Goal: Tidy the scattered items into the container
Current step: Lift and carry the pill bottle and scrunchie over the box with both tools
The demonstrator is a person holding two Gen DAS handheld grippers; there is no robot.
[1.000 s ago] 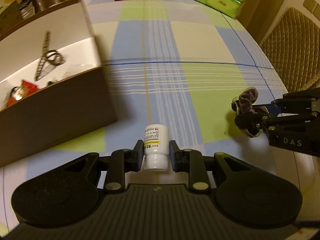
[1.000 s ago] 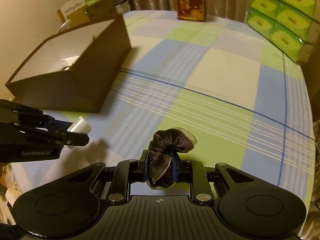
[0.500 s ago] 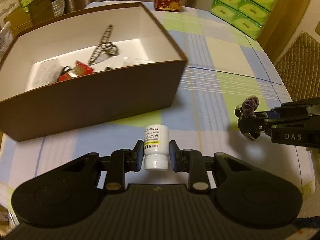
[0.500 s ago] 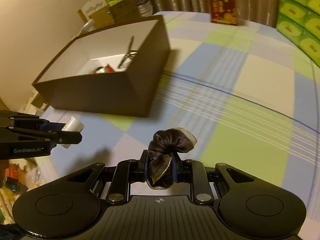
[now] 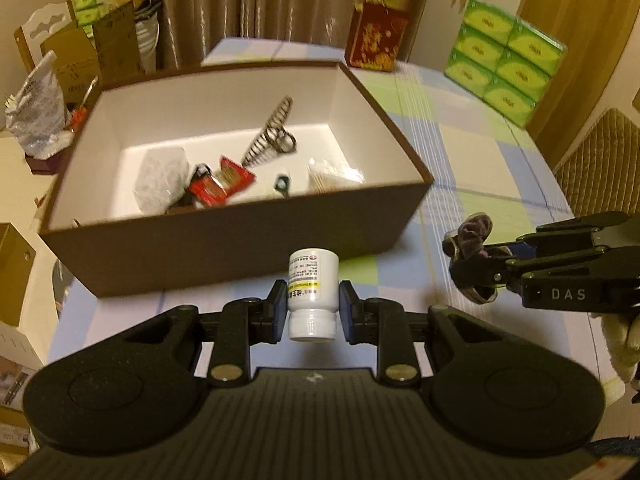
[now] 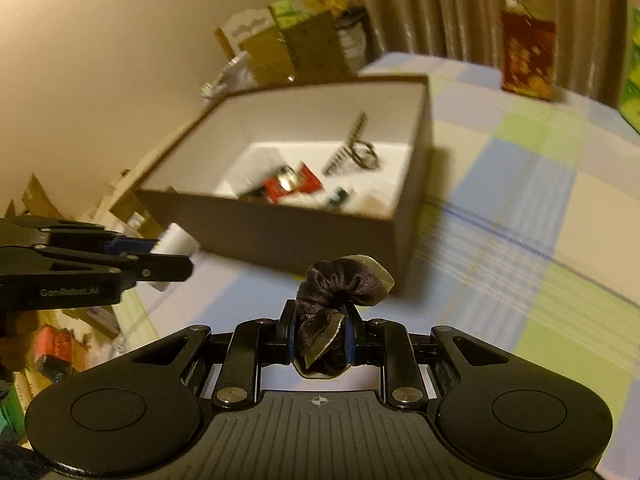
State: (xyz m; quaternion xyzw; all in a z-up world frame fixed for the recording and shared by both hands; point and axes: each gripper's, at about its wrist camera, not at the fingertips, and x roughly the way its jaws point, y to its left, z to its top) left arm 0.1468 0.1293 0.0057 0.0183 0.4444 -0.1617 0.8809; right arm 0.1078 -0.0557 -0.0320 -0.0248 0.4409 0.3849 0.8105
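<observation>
A white pill bottle (image 5: 312, 285) with a yellow band on its label sits clamped between the pads of the left gripper (image 5: 313, 312), cap end toward the camera, held in the air just short of the near wall of the brown cardboard box (image 5: 240, 248). In the right wrist view the same bottle (image 6: 176, 245) shows as a white stub sticking out of the left gripper (image 6: 168, 258), to the left of the box (image 6: 320, 240).

The right gripper (image 6: 320, 336) is clenched on a dark velvet scrunchie (image 6: 340, 280) with an olive mesh trim, bunched up above and between the pads. In the left wrist view the scrunchie (image 5: 470, 240) and the right gripper (image 5: 480, 268) hang off the box's right near corner, above the cloth.

The box stands open, white inside, on the checked tablecloth (image 5: 472, 152) that covers the surface, near its left edge. Inside lie a hair clip with a long toothed comb (image 5: 272, 132) toward the far wall, a red packet (image 5: 222, 180) near the middle, a crumpled white bag (image 5: 160, 176) at the left, a small green-and-white item (image 5: 282, 182), and a pale packet (image 5: 328, 174) toward the right wall.

At the far edge of the surface a red and gold gift box (image 5: 376, 38) stands upright. A stack of green tissue packs (image 5: 508, 60) stands at the far right corner. A glove-covered hand (image 5: 624, 340) shows at the right edge of the left wrist view.
</observation>
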